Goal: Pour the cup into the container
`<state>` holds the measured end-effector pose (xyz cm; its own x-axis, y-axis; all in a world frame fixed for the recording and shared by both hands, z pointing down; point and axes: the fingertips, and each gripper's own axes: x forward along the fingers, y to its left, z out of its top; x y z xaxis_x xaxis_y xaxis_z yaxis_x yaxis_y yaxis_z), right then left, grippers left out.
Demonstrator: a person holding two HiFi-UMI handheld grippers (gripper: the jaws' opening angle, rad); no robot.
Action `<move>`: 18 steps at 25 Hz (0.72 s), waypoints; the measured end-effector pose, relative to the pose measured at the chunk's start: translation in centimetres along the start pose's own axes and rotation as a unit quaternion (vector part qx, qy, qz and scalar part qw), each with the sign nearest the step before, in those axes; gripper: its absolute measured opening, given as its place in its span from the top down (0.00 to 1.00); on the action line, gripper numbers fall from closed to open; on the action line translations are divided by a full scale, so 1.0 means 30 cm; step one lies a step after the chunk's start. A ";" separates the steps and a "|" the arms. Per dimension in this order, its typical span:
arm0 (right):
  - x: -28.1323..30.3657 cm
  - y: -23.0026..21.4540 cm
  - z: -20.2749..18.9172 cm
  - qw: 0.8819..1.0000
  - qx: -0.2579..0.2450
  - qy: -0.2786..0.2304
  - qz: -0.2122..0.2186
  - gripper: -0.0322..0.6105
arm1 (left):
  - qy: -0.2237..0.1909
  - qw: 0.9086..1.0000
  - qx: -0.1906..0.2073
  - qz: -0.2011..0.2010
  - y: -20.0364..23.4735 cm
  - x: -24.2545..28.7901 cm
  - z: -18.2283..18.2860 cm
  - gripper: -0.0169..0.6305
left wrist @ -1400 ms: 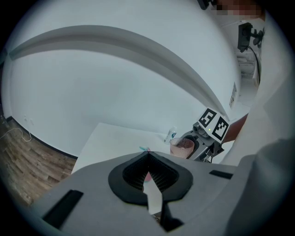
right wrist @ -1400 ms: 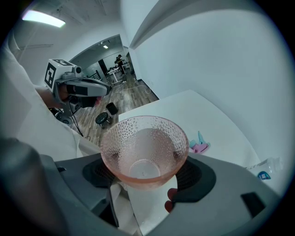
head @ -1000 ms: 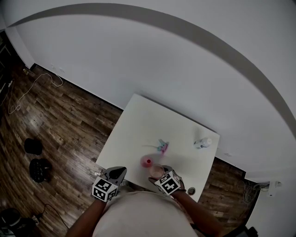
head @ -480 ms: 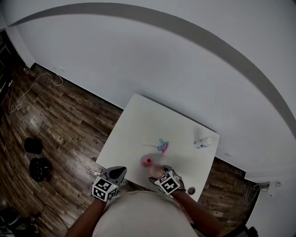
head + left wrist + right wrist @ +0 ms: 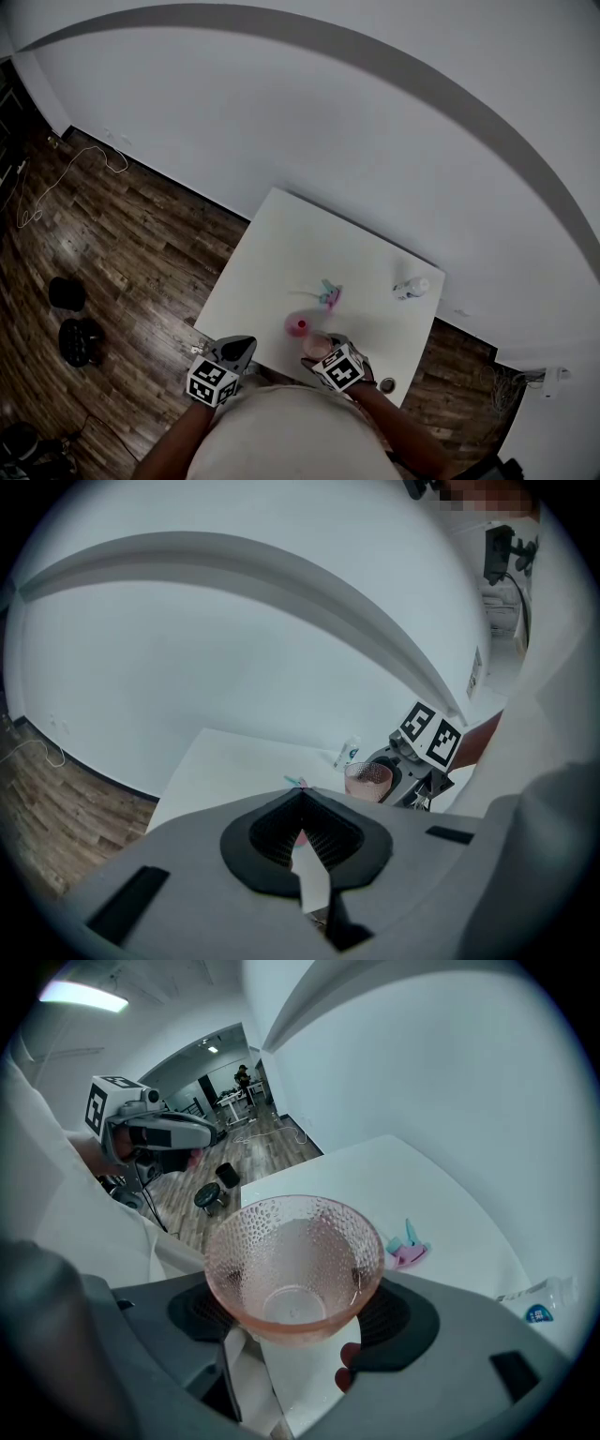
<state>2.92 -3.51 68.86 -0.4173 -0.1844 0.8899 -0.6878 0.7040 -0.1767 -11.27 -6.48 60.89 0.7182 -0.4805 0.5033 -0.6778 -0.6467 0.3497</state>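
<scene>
Right fingers: the black pads (image 5: pixel 405 1321) of the right gripper (image 5: pixel 323 348) are closed on the lower sides of a pink dimpled glass cup (image 5: pixel 295 1265).
Cup: upright, mouth up, held over the near edge of the desk; its bottom looks bare, though whether it holds clear liquid I cannot tell. The left gripper view shows it (image 5: pixel 367 780) in front of that gripper's marker cube.
Left fingers: the ribbed black pads (image 5: pixel 272 832) of the left gripper (image 5: pixel 239 349) meet at their tips with nothing between them; it hangs at the desk's near left edge, well apart from the cup.
Container: a small pink round container (image 5: pixel 298 326) stands on the flat white desk (image 5: pixel 281 244), just beyond the cup and slightly to its left.
Near corner: a small dark round thing (image 5: pixel 387 385) sits at the desk's near right corner, to the right of the right gripper.
Middle of desk: a small pink and teal plastic object (image 5: pixel 328 295) lies beyond the container.
Far right: a clear plastic bottle with a blue label (image 5: pixel 411 289) lies on its side near the desk's right edge.
Surroundings: a dark wooden plank floor (image 5: pixel 122 244) lies left of the desk, with a thin white cable (image 5: pixel 75 178) on it, and a plain white wall (image 5: pixel 328 122) stands behind.
</scene>
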 end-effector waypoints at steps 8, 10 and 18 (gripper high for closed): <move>0.013 -0.002 -0.006 1.000 -0.002 0.011 0.000 0.39 | 0.000 1.000 -0.001 0.002 0.005 -0.009 -0.006 0.96; 0.016 0.001 -0.003 1.000 -0.001 0.014 0.001 0.39 | -0.001 1.000 -0.001 0.002 0.007 -0.015 -0.007 0.96; 0.033 -0.009 -0.002 1.000 -0.001 0.028 0.007 0.39 | -0.002 1.000 -0.004 0.001 0.015 -0.007 -0.002 0.96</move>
<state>2.73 -3.83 69.81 -0.3921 -0.1354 0.9099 -0.6810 0.7077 -0.1881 -11.75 -6.64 60.97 0.7172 -0.4842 0.5012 -0.6806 -0.6411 0.3545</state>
